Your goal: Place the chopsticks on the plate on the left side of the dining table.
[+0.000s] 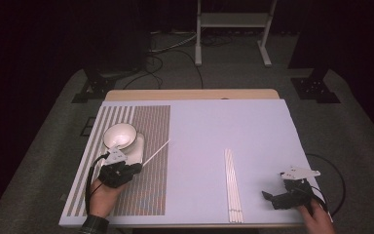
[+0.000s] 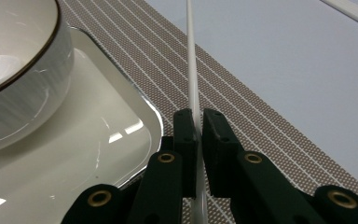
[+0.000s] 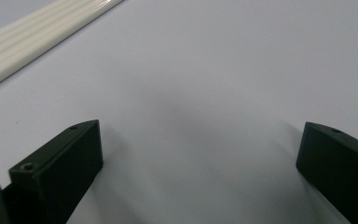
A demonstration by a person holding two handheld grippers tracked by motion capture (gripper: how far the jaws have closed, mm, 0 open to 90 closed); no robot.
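Your left gripper [image 1: 135, 167], lower left of the high view, is clamped on a thin white stick [image 1: 157, 152] that slants toward the upper right over the striped mat [image 1: 151, 122]. In the left gripper view the stick [image 2: 192, 70] rises between the pads, just right of the white tray [image 2: 98, 154] bearing the bowl [image 2: 14, 70]. Your right gripper [image 1: 269, 198], lower right, rests jaws wide apart on the pale board [image 1: 253, 126], near the bundle of white sticks [image 1: 232, 185].

A pale table [image 1: 253, 126] bears a striped placemat [image 1: 151, 126] and white sticks [image 1: 233, 187].
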